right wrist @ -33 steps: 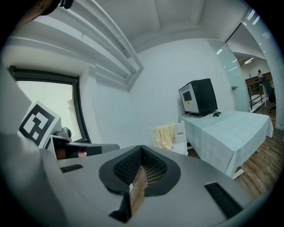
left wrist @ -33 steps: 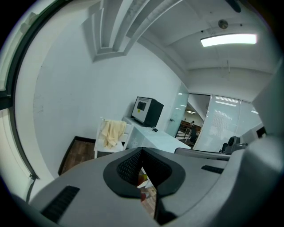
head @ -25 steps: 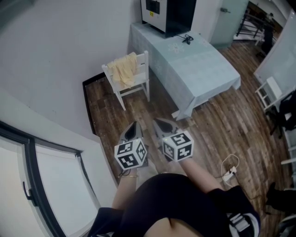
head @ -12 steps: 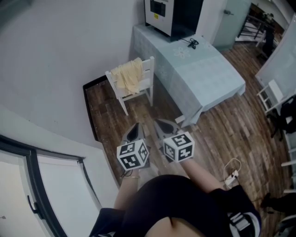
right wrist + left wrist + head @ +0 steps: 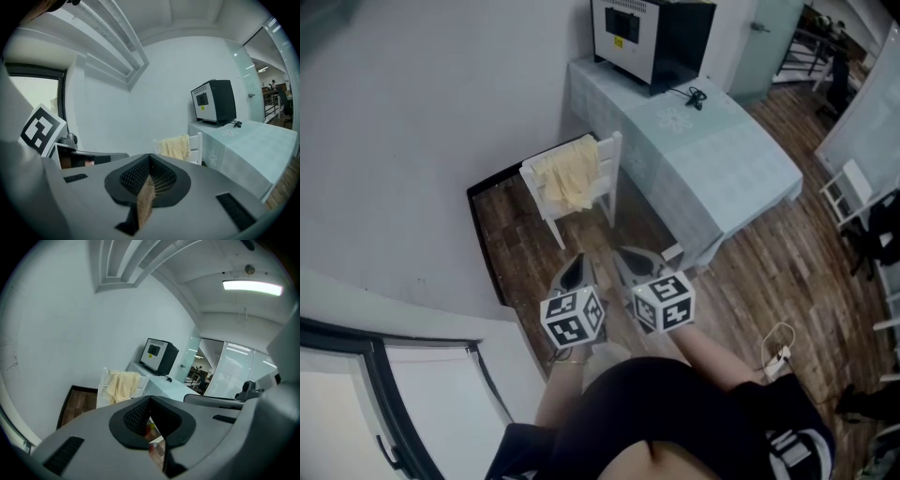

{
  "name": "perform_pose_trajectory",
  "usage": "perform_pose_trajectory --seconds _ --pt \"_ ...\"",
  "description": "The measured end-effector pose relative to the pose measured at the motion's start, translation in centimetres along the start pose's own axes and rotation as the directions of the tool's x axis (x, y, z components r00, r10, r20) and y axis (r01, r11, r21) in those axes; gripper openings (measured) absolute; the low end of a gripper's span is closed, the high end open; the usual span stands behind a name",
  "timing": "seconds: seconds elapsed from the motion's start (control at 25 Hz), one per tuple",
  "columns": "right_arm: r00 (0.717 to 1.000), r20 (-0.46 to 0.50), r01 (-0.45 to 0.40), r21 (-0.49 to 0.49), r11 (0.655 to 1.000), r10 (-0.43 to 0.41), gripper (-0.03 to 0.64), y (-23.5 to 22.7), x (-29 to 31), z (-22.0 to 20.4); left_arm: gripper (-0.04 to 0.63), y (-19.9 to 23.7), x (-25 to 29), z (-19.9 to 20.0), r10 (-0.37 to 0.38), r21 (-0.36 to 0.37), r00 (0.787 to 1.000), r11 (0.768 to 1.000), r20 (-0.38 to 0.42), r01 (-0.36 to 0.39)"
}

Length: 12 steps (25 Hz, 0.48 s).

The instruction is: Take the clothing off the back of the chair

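Note:
A pale yellow garment [image 5: 568, 175] hangs over the back of a white chair [image 5: 605, 183] that stands against the wall beside a table. Both gripper views show the garment too [image 5: 122, 385] [image 5: 175, 147], draped on the chair [image 5: 194, 149]. My left gripper [image 5: 572, 271] and right gripper [image 5: 633, 261] are side by side in front of me, well short of the chair. Both are shut with nothing between the jaws, and each points toward the chair.
A table with a pale blue cloth [image 5: 741, 169] stands right of the chair, with a black box-shaped machine [image 5: 649, 33] and a cable on it. A grey wall [image 5: 422, 141] runs along the left. A power strip [image 5: 773, 354] lies on the wooden floor at the right.
Both grippers and I have moved forward toward the chair, which now sits lower and nearer in the head view. The jaws stayed shut.

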State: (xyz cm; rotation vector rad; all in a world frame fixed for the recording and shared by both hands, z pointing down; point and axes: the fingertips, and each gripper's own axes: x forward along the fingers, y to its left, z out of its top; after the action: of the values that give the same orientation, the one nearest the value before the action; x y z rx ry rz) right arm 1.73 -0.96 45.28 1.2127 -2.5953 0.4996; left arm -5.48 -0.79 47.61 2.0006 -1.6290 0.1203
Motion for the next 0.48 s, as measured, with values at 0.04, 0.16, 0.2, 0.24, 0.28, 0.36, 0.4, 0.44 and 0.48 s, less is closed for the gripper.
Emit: perform_pose_trajectory --seconds 0.04,0.16,0.2,0.24,0.28,0.36,0.4,0.44,0.48 --pt "1.000 -0.001 0.003 -0.001 1.000 -0.003 0.012 0.0 0.6 0.3 0.003 0.4 0.3 0.4 -0.002 0.000 1.000 1.000 -0.003 0.002" --pt "1.000 -0.002 0.015 0.005 1.000 -0.015 0.012 0.1 2.4 0.9 0.002 1.7 1.4 1.3 -0.009 0.000 1.000 1.000 -0.013 0.009" --pt "1.000 -0.002 0.020 0.012 1.000 -0.020 0.012 0.1 2.9 1.1 0.002 2.1 1.7 1.6 -0.012 0.000 1.000 1.000 -0.017 0.012" --pt "1.000 -0.003 0.023 0.019 1.000 -0.023 0.012 0.2 3.5 1.3 0.003 2.5 1.9 1.8 -0.015 0.000 1.000 1.000 -0.020 0.015" --pt "1.000 -0.004 0.026 0.023 0.999 -0.026 0.012 0.4 4.0 1.4 0.002 2.9 2.1 2.1 -0.019 0.000 1.000 1.000 -0.023 0.019" --pt "1.000 -0.003 0.029 0.021 0.999 -0.029 0.012 0.8 5.0 1.8 0.003 3.6 2.6 2.7 -0.026 0.003 0.999 1.000 -0.025 0.026" --pt "0.999 -0.001 0.032 0.017 0.999 -0.032 0.012 0.9 5.5 2.0 0.003 4.0 2.8 3.0 -0.029 0.006 0.999 1.000 -0.024 0.029" --pt "0.999 0.002 0.037 0.014 0.999 -0.037 0.012 0.9 6.0 2.2 0.003 4.3 3.1 3.4 -0.033 0.010 0.999 0.999 -0.022 0.033" --pt "0.999 0.006 0.042 0.014 0.999 -0.042 0.012 0.9 6.5 2.4 0.002 4.6 3.4 3.7 -0.037 0.014 0.999 0.999 -0.020 0.037"
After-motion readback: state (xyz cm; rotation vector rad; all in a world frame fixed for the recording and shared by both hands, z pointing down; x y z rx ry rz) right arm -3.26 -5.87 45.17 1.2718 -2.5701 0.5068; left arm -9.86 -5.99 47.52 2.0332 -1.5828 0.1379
